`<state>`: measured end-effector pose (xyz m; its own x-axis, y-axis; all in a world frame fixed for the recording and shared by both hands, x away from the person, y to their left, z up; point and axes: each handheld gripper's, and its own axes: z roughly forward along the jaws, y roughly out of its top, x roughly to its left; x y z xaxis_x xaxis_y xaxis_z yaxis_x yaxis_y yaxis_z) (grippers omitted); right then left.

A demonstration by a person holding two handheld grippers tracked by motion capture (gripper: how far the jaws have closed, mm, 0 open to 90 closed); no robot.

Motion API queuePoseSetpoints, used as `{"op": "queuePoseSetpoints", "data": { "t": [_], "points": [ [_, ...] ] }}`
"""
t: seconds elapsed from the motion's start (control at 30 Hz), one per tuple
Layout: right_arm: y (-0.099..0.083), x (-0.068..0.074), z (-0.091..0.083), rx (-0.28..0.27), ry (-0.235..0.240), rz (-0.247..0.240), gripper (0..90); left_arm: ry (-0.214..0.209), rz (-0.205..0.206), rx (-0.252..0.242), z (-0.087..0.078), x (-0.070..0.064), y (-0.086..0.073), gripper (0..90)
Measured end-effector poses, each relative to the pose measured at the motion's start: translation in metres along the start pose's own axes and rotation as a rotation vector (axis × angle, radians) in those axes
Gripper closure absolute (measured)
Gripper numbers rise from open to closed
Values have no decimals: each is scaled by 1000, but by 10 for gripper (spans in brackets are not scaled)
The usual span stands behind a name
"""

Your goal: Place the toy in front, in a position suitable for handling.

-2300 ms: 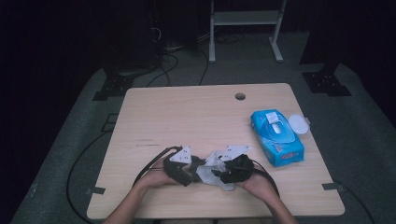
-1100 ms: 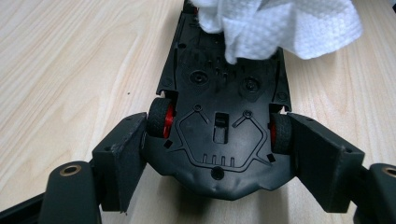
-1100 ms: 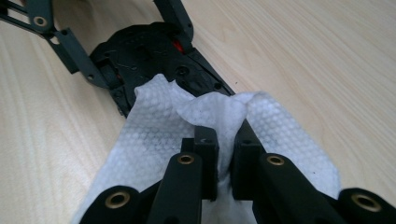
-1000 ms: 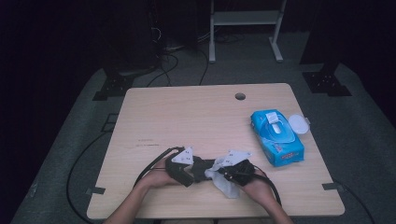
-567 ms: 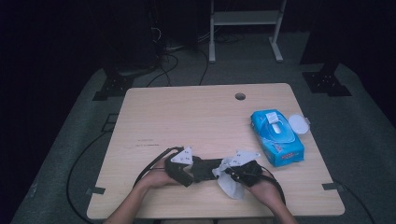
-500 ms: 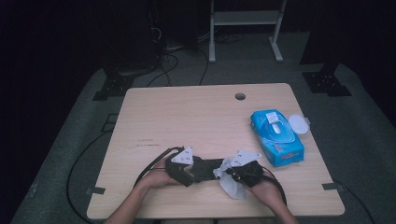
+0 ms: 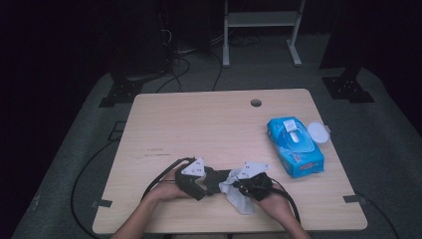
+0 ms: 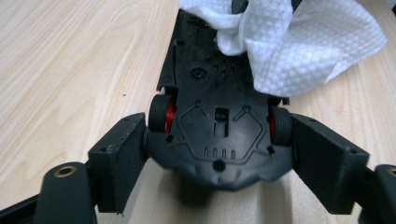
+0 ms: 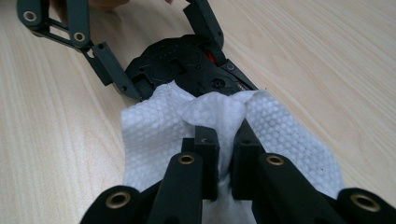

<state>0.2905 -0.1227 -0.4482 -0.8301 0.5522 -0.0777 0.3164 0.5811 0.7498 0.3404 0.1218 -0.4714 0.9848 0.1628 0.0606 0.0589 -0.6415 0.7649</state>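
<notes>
In the high view, a pale wooden table carries two hand-held grippers close together near its front edge. The left gripper and the right gripper face each other along the table's width, each with a grey three-cornered plate on top. Between them sits a black toy car, its long axis running left to right, and a white wipe hangs from the right gripper onto the tabletop. The left hand and the right hand come in from the bottom edge, forearms angled inward. Well to the right lies a blue wipes pack, its long axis running front to back, with a round white lid just beside its far end.

In the left gripper view, the toy car is upside down, its dark underside facing the camera and its long axis pointing away from the jaws. The left gripper grips it across one end, jaws set fairly wide, pressing on the wheels with red hubs on either side. The wipe drapes over the car's far end.

In the right gripper view, the right gripper has its jaws drawn narrow, pinching a bunched fold of the wipe, which spreads over the table and touches the near end of the toy car. Beyond it, the left gripper clasps the car from the far side.
</notes>
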Motion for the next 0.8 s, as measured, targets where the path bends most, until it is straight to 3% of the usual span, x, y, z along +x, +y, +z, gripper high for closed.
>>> {"op": "queuePoseSetpoints", "data": {
  "t": [0.27, 0.47, 0.57, 0.6, 0.67, 0.73, 0.8],
  "points": [
    [2, 0, 1, 11, -15, 0, 835, 12, 15, 16, 0, 2, -2, 238],
    [19, 10, 17, 14, 46, -37, 835, 9, 28, 19, 3, 0, 1, 239],
    [28, 17, 28, 15, 76, -90, 834, 17, 54, 29, 4, -2, 2, 240],
    [29, 17, 29, 18, 79, -101, 834, 13, 44, 23, 3, -1, 1, 240],
    [27, 13, 26, 21, 79, -93, 835, 16, 43, 22, 2, -1, 1, 240],
    [24, 6, 20, 36, 48, -77, 834, 11, 34, 17, 2, 0, 1, 240],
    [22, 3, 18, 36, 55, -57, 835, 12, 38, 17, 3, 0, 2, 240]
  ]
}}
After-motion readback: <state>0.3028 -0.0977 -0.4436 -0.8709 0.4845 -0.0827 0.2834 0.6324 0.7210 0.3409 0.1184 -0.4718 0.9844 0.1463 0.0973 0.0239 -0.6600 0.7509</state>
